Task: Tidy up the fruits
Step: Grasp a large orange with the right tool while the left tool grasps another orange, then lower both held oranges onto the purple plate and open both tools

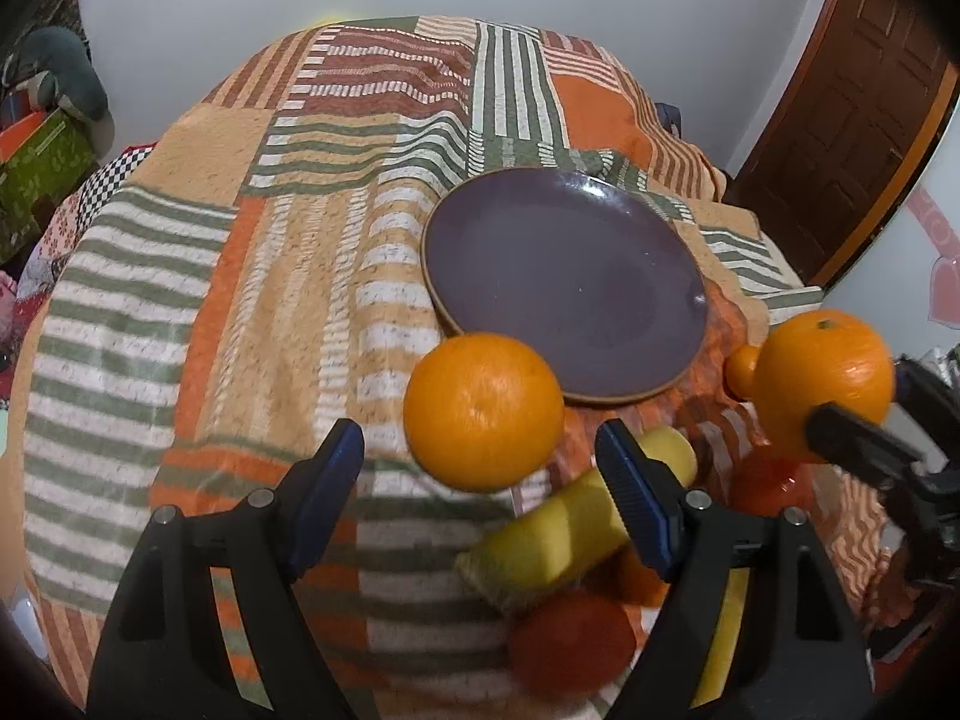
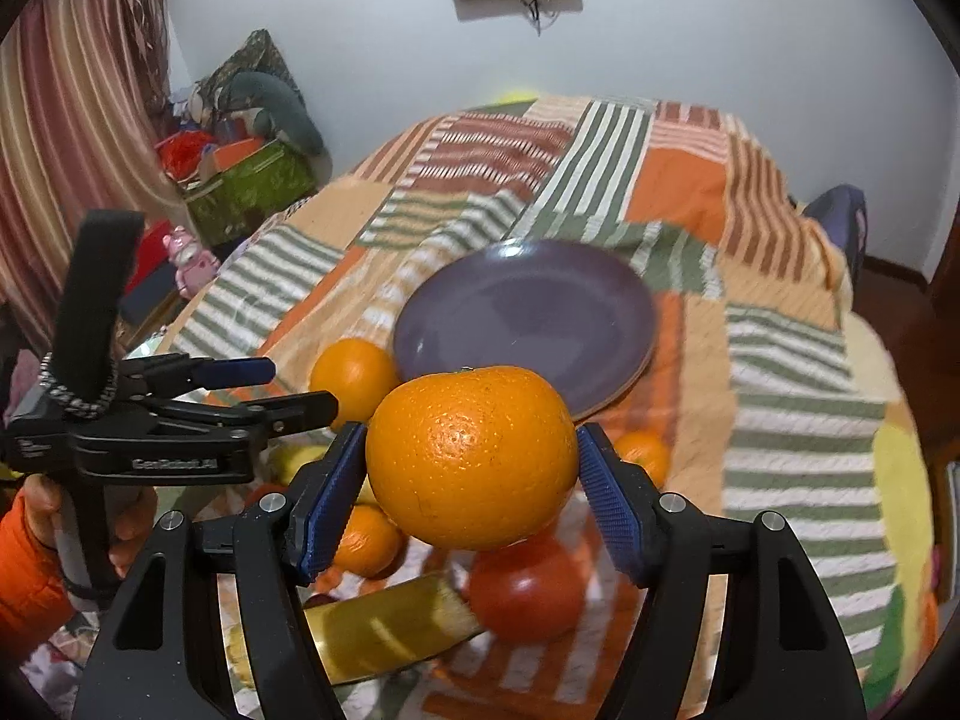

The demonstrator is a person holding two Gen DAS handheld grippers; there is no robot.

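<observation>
Purple plate [image 1: 570,282] bare on striped blanket [image 1: 180,300]; right gripper [image 2: 471,468] jaws clamp orange [image 2: 471,456]; left gripper [image 1: 480,468] jaws open, unladen.

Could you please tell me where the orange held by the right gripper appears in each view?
Left wrist view: held orange at far right, right of the plate.
Right wrist view: held orange at centre, in front of the plate.
Shared landmark: the purple plate.
</observation>
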